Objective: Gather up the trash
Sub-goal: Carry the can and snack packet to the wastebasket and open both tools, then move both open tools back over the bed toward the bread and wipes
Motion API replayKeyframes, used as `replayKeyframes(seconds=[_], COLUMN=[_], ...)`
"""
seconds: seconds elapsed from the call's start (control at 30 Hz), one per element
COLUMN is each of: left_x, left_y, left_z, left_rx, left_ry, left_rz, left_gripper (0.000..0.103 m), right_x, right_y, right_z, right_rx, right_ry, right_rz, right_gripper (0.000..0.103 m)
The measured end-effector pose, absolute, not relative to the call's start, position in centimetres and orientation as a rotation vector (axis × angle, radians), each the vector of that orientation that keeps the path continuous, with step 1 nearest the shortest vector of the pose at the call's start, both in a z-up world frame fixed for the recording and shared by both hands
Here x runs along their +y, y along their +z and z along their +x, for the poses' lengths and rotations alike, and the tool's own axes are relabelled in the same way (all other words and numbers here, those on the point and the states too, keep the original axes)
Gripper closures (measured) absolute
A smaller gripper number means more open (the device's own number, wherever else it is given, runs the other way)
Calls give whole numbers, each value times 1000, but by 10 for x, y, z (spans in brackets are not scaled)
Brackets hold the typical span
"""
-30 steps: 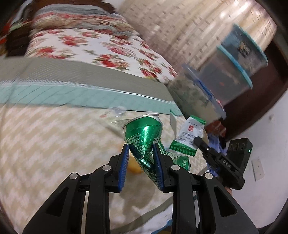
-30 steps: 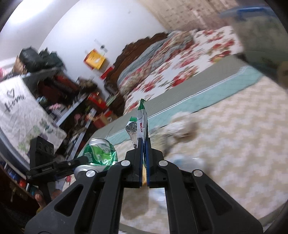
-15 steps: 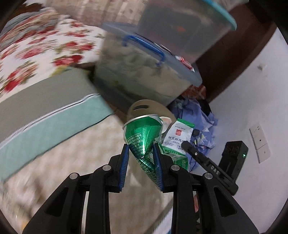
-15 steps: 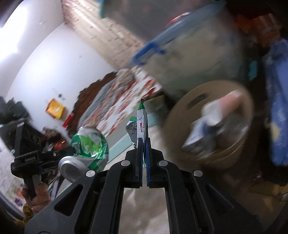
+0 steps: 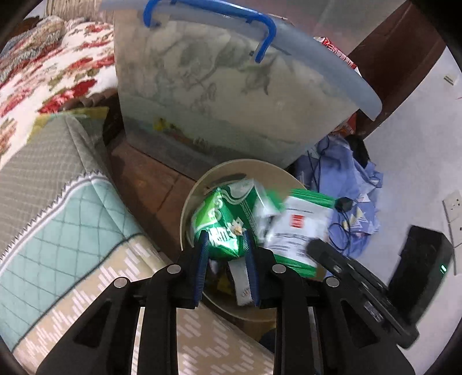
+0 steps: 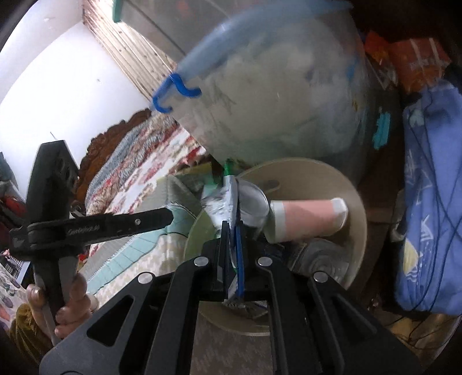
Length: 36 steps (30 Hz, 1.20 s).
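A bed with a floral quilt [image 5: 43, 72] filled the left of the left wrist view, its green-and-teal blanket edge [image 5: 57, 207] running down toward the lower left. A large translucent storage bin [image 5: 231, 95] with a blue handle [image 5: 210, 17] took up the upper centre, standing just behind a round beige trash bin [image 5: 190, 207] in the middle of the frame. Crumpled blue cloth [image 5: 355, 184] with a dark cable lay at centre right, against the pale wall. In the right wrist view the same trash bin [image 6: 358, 207] sat at centre right, with a pink paper cup [image 6: 306, 219] lying on its side inside it. The left gripper [image 5: 226, 242] held a crushed green can [image 5: 222, 219] between its blue pads, narrowly spread, right over the trash bin's opening. The right gripper [image 6: 231, 233] showed at lower right of the left view as a dark blurred bar; its jaws were just starting to part, with a green-and-white snack packet [image 5: 300, 228] still between the pads and sticking up over the bin's near rim. At lower left of the right wrist view a hand [image 6: 69, 305] gripped the left tool's handle.
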<state>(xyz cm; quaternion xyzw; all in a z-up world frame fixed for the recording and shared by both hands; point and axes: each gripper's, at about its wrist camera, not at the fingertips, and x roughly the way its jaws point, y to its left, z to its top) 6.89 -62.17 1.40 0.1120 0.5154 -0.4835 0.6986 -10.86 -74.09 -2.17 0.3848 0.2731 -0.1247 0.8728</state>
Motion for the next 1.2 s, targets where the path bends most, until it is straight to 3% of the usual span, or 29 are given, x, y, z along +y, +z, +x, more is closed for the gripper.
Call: replayKeyframes(seconds=[0.3,0.37,0.4,0.9,1.2], left_x=[-568,-555,-546,-371,-263], left_y=[39,47,51,85,65], left_z=[46,33,26,-36,-38], left_rx=[1164,1155,1148,976,1004], left_ry=[-1122,-1147,-1155,-1050,-920], left_rz=[167,168,170,191,96], left_gripper=[55,54,51,44,44], right_x=[-737,-734,-733,-669,-561], right_y=[-29,-29,-29,32,16], right_z=[-112,-113,-116,-166,-142], right_rx=[561,578,567,376,451], right_ry=[-307,-309,-332,-351,-200], right_rz=[823,819,818,763,800], right_gripper=[93,49,8,8,8])
